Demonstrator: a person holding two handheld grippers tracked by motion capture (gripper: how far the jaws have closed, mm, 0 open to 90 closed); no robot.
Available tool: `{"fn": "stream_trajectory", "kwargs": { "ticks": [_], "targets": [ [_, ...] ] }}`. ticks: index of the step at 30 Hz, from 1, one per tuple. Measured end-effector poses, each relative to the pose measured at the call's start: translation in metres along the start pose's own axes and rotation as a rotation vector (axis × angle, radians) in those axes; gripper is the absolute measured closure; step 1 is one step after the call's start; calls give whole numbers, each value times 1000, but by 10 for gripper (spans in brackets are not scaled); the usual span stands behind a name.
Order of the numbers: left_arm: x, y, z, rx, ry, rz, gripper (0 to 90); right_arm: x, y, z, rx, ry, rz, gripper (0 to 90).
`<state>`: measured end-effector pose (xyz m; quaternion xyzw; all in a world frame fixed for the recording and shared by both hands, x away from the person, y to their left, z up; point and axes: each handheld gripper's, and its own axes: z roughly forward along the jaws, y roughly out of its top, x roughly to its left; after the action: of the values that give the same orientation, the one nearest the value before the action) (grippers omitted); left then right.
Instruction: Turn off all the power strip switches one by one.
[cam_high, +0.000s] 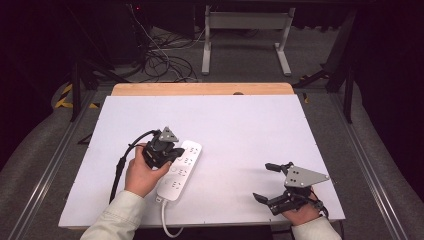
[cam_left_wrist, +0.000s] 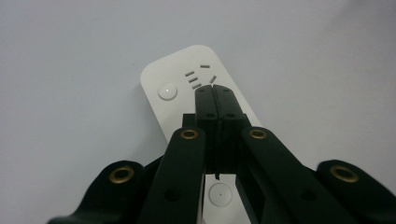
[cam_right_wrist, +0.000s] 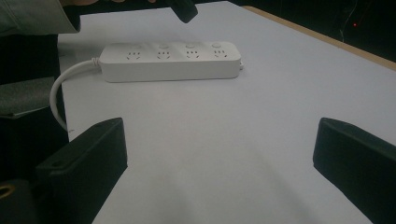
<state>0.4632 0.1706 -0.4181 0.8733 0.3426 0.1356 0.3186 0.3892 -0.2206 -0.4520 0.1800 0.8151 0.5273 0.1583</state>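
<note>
Here the left gripper (cam_left_wrist: 215, 91), clenched, hovers over an unlabelled white power strip (cam_high: 181, 170); the right gripper (cam_high: 269, 182) gapes released.

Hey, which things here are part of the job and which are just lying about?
In use:
- power strip
- left hand-held gripper, shut, above the strip
- right hand-held gripper, open, apart from it

Lying about:
- cables on the floor
- table legs beyond
</note>
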Motion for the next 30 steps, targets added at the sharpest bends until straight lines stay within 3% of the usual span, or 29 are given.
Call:
{"fn": "stream_trajectory", "kwargs": {
  "ticks": [6,22,30],
  "targets": [
    [4,-1,16,28,-1,-6,900,1,0,0,1,-2,-1,36],
    [10,-4,21,57,6,-25,900,0,0,0,1,0,0,36],
    [11,-5,27,102,-4,-23,900,0,0,0,3,1,0,36]
  ]
}}
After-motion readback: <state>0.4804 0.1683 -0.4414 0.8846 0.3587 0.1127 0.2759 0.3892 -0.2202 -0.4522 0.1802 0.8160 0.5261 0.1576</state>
